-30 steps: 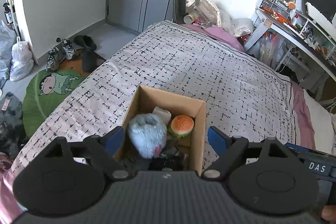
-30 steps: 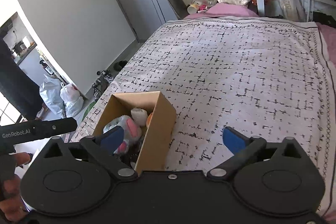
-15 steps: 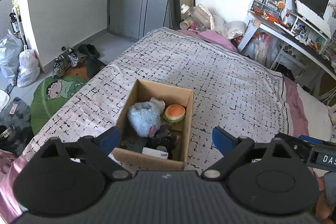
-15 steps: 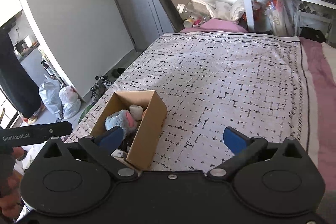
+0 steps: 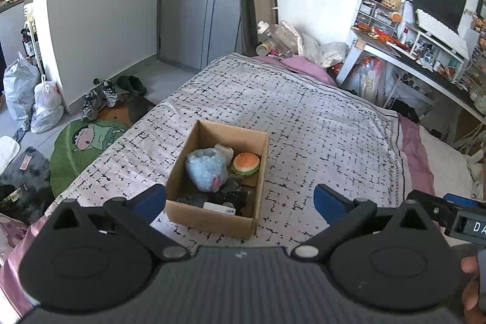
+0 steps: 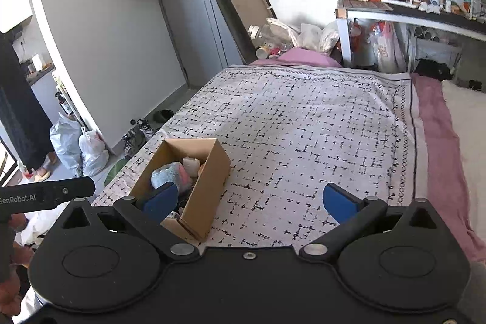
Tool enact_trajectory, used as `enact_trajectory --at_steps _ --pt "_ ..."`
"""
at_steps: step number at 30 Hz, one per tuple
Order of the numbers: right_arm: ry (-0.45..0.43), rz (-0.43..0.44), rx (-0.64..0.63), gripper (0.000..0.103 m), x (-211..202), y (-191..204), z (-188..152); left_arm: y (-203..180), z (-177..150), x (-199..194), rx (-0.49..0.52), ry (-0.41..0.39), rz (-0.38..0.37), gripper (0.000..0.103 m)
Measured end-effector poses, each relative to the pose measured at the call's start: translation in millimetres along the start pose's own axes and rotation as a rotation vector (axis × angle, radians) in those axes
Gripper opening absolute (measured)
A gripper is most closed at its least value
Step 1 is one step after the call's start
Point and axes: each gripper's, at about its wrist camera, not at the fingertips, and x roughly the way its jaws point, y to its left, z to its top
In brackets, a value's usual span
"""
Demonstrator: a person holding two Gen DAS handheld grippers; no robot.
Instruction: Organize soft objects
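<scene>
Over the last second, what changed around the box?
Both grippers drew back and up from the cardboard box; the left gripper widened its jaws, which are opening with nothing between them. The right gripper stayed open. The box, blue plush and burger toy stayed put.

A bed (image 5: 319, 126) carried everything. Over it lay a white cover (image 5: 303, 111) printed with small black marks, reaching from the near edge to the far end, where a strip of pink sheet (image 5: 297, 64) showed beyond it; more pink sheet ran down the right side. An open cardboard box (image 5: 212, 220) sat directly on the cover, near the bed's near-left edge, well apart from the far end. The cover to the right of the box and beyond it bore nothing else.
</scene>
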Motion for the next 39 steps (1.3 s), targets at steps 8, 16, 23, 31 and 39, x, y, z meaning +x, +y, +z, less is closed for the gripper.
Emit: enact_trajectory --at_steps 8,16,23,31,39 --pt "-0.001 -0.028 -0.023 0.103 -15.8 5.3 -14.8 -6.0 -11.7 -14.8 0.021 -0.015 -0.021 0.103" --pt "-0.008 -0.049 -0.031 0.103 -26.5 7.3 -23.1 -8.6 -18.7 -25.2 0.037 -0.021 -0.025 0.103" --pt "-0.012 -0.053 -0.023 0.103 -32.9 6.9 -26.8 -15.1 -24.2 -31.6 0.069 -0.027 -0.041 0.103" --pt "-0.019 -0.064 -0.014 0.103 -37.2 5.1 -26.7 -17.6 -25.7 -37.2 0.081 -0.042 -0.051 0.103" --pt "-0.032 -0.087 -0.022 0.103 -39.9 7.1 -27.0 -18.3 -24.5 -39.5 0.087 -0.057 -0.049 0.103"
